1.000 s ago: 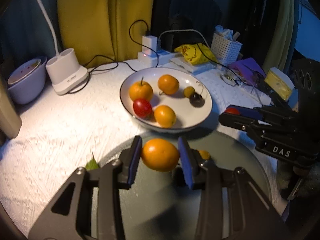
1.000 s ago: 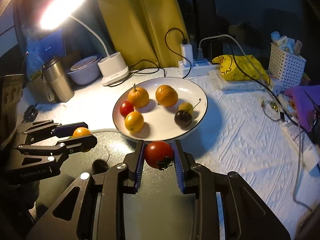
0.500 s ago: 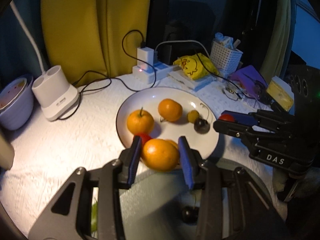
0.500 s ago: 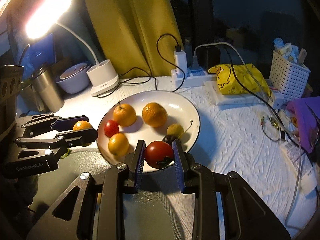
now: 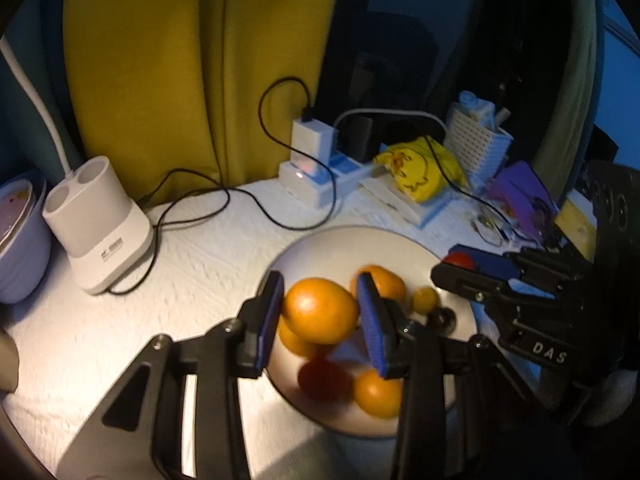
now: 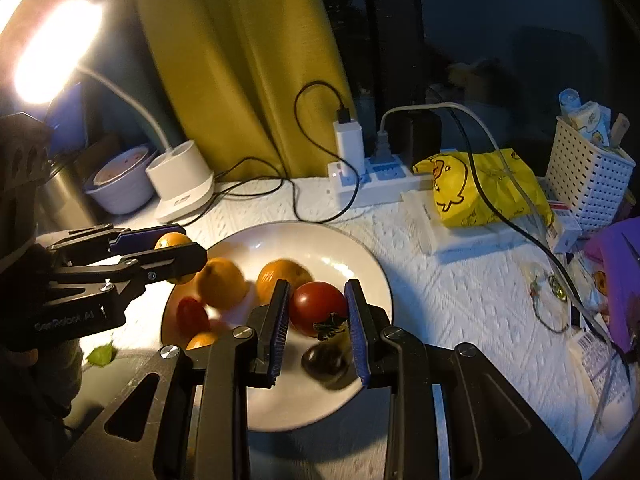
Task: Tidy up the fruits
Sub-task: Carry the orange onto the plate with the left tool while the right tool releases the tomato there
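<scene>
My left gripper point(image 5: 320, 312) is shut on an orange point(image 5: 320, 309) and holds it above the left part of the white plate point(image 5: 340, 248). My right gripper point(image 6: 318, 312) is shut on a red tomato point(image 6: 316, 307) and holds it above the plate point(image 6: 320, 240). On the plate lie oranges point(image 6: 222, 283), a small red tomato point(image 6: 192, 314), a small yellow fruit point(image 5: 425, 298) and a dark plum point(image 6: 324, 360). The left gripper also shows in the right wrist view point(image 6: 176, 256), and the right gripper in the left wrist view point(image 5: 460, 268).
A white lamp base point(image 5: 96, 224) and a lilac bowl point(image 5: 20, 236) stand at the left. A power strip with cables point(image 6: 368, 176), a yellow duck bag point(image 6: 484, 188) and a white basket point(image 6: 588, 184) are behind the plate. A green leaf point(image 6: 100, 356) lies near the plate.
Both grippers have moved forward from the dark round mat to over the plate, each still holding its fruit.
</scene>
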Available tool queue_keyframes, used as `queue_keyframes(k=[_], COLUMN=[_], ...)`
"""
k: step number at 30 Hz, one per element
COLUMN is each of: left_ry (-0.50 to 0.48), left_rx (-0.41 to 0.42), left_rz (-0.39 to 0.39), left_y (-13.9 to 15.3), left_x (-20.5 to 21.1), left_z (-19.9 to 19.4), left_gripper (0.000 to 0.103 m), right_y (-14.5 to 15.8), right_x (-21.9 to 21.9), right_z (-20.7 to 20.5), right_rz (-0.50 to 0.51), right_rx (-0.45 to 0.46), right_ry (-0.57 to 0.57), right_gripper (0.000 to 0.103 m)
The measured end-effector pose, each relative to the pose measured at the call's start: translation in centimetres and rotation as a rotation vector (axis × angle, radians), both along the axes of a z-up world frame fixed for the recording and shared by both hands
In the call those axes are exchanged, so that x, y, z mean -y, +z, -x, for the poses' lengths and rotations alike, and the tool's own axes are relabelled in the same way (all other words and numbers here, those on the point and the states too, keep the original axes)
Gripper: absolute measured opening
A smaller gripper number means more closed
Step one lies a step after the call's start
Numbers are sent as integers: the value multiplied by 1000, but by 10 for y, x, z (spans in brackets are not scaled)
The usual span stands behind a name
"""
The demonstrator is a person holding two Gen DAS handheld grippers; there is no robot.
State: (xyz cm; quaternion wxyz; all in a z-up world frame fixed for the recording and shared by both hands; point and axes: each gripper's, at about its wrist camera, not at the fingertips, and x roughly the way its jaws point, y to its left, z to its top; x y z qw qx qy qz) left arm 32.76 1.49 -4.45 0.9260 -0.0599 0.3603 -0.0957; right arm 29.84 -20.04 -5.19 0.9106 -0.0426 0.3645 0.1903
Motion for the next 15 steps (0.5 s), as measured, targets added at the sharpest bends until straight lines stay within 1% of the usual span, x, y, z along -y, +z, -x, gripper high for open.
queue_keyframes(k=[6,11,15], left_ry=[-5,-21,-26], left_rx=[-2,-22,-27], left_rz=[4,22,31], left_y=[-5,-11,-12], left_x=[-1,1,2], left_z=[-27,-42,-46], left_gripper=[39,39,40], right_y=[-11,-19,-22], right_x=[3,0,-3], right_z=[-25,-34,-38], right_rz=[-32,-34,-39], right_rx=[-26,-38,-45], right_ry=[-48,-63,-71], right_gripper=[30,30,30])
